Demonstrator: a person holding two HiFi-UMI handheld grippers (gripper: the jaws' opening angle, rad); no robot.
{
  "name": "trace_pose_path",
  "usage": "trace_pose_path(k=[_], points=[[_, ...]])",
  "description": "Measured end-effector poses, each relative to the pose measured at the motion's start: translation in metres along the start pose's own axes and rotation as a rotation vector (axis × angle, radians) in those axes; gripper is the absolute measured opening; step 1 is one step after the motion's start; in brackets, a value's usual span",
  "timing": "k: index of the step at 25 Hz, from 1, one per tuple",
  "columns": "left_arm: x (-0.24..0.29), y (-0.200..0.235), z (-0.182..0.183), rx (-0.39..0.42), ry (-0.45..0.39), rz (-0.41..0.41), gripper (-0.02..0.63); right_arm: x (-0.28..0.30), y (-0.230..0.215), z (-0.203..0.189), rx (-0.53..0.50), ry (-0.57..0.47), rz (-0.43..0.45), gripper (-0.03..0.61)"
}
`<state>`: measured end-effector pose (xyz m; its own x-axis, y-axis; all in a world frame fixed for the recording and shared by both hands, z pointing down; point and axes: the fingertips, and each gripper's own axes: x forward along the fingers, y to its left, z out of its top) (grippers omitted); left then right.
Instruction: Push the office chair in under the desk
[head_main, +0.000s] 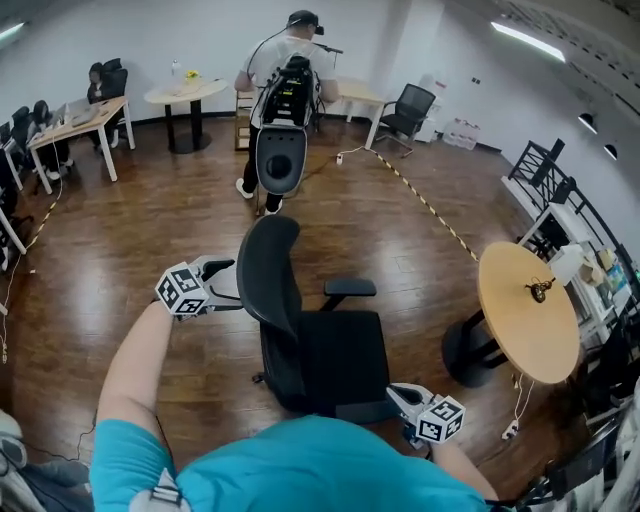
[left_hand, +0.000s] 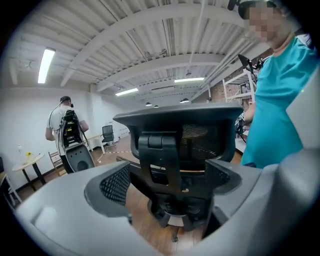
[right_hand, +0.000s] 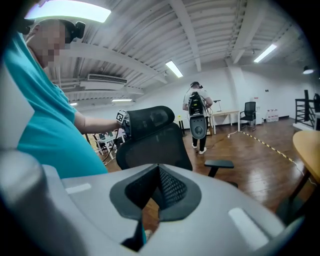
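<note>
The black office chair (head_main: 300, 330) stands mid-floor, its mesh backrest (head_main: 268, 275) toward the left and its seat (head_main: 345, 355) toward the right. My left gripper (head_main: 226, 284) is right behind the backrest, open. In the left gripper view the backrest's rear spine (left_hand: 162, 160) fills the gap ahead of the left gripper (left_hand: 167, 182), and neither pad presses on it. My right gripper (head_main: 400, 396) hangs by the seat's near right corner, shut on nothing. In the right gripper view the right gripper (right_hand: 159, 184) has its pads together, with the chair (right_hand: 150, 140) beyond.
A round wooden table (head_main: 528, 312) on a black base stands to the right of the chair. A person with a backpack (head_main: 284, 95) stands at the back near a small round table (head_main: 185, 95). Desks (head_main: 78, 122) and another chair (head_main: 408, 110) line the far wall. Striped tape (head_main: 425, 205) crosses the floor.
</note>
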<state>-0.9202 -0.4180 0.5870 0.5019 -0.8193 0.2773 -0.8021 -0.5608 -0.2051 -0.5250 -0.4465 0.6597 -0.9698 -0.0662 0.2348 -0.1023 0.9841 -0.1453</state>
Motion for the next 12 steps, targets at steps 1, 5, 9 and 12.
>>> trace_pose_path(k=[1,5,9,12], points=[[0.005,0.004,0.004,0.012,0.003,-0.007,0.555,-0.004,-0.005,-0.002,0.007,0.001,-0.012,0.0],[0.036,0.016,0.023,0.071,0.022,-0.052,0.557,-0.012,-0.006,-0.008,0.029,0.008,-0.048,0.0],[0.066,0.001,0.039,0.081,0.011,-0.142,0.544,-0.018,0.008,-0.013,0.03,0.001,-0.061,0.0],[0.067,-0.008,0.032,0.077,0.007,-0.133,0.54,-0.024,0.007,-0.025,0.014,-0.008,-0.084,0.0]])
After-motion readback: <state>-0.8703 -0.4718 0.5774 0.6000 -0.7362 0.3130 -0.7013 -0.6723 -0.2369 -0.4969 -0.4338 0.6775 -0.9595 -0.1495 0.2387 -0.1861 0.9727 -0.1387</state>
